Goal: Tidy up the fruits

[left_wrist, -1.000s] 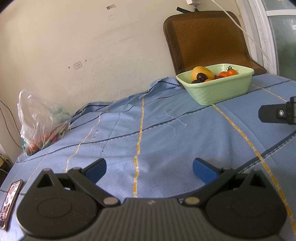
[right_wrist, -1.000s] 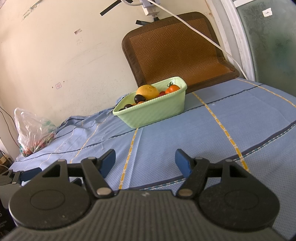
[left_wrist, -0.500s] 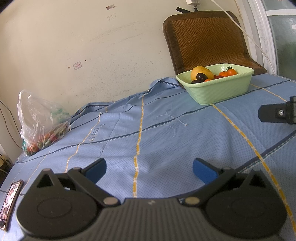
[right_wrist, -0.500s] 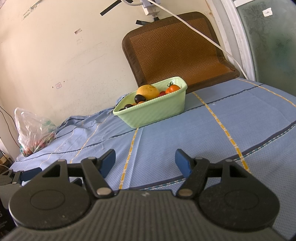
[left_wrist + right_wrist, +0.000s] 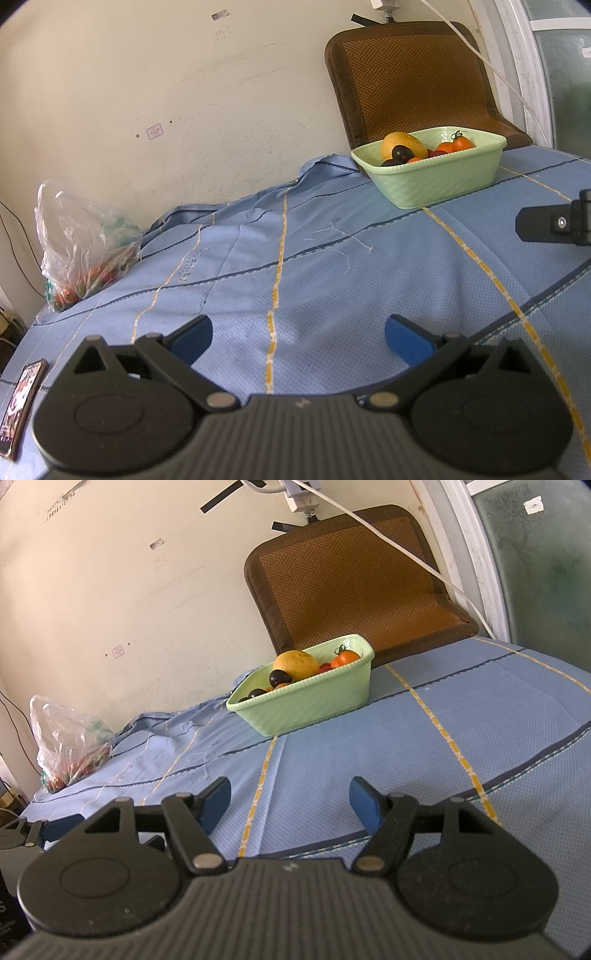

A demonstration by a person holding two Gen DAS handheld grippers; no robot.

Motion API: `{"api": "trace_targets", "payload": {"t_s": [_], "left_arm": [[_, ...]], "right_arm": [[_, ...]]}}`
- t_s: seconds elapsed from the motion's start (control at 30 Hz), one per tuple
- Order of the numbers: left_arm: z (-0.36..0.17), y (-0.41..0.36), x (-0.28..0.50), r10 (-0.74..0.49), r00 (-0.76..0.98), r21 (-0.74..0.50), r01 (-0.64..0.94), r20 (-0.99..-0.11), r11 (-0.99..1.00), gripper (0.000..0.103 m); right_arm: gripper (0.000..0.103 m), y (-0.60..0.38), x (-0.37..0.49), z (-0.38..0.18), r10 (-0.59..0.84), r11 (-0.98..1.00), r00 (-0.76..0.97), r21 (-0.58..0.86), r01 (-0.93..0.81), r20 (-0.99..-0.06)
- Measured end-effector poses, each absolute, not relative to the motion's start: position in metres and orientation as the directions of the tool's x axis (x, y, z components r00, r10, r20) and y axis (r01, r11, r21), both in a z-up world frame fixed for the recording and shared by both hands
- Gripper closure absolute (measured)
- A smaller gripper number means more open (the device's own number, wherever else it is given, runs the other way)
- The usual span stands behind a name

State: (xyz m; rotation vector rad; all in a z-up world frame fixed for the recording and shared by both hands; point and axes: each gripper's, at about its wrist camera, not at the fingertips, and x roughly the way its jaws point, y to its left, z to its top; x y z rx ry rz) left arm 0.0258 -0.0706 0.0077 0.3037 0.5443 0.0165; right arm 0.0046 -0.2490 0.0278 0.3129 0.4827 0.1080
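A pale green basket (image 5: 439, 181) (image 5: 314, 705) stands at the far side of the blue cloth, near the wall. In it lie a yellow mango (image 5: 402, 144) (image 5: 296, 663), dark plums (image 5: 400, 152) (image 5: 279, 677) and red-orange tomatoes (image 5: 461, 142) (image 5: 345, 657). My left gripper (image 5: 298, 338) hovers low over the cloth, open and empty, well short of the basket. My right gripper (image 5: 290, 800) is also open and empty, with the basket ahead of it. The right gripper's black body (image 5: 554, 221) shows at the right edge of the left wrist view.
A clear plastic bag (image 5: 83, 240) (image 5: 70, 742) with reddish contents sits at the far left by the wall. A brown woven cushion (image 5: 417, 77) (image 5: 354, 583) leans behind the basket. A phone (image 5: 22, 398) lies at the cloth's near left edge. A white cable (image 5: 399, 550) hangs across the cushion.
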Motion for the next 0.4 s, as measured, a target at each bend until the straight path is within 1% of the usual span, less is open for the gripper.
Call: {"api": "trace_targets", "payload": {"t_s": [0.2, 0.4], "left_arm": [[0.0078, -0.0711, 0.0257, 0.096, 0.857, 0.291, 0.065, -0.507, 0.955, 0.000], [0.0091, -0.0697, 0.0232, 0.064, 0.862, 0.279, 0.091, -0.503, 0.956, 0.000]], "right_arm": [[0.030, -0.2497, 0.0042, 0.0278, 0.176, 0.947, 0.881, 0.321, -0.030, -0.439], [0.030, -0.2498, 0.0044, 0.0277, 0.177, 0.947, 0.881, 0.321, -0.030, -0.439]]}}
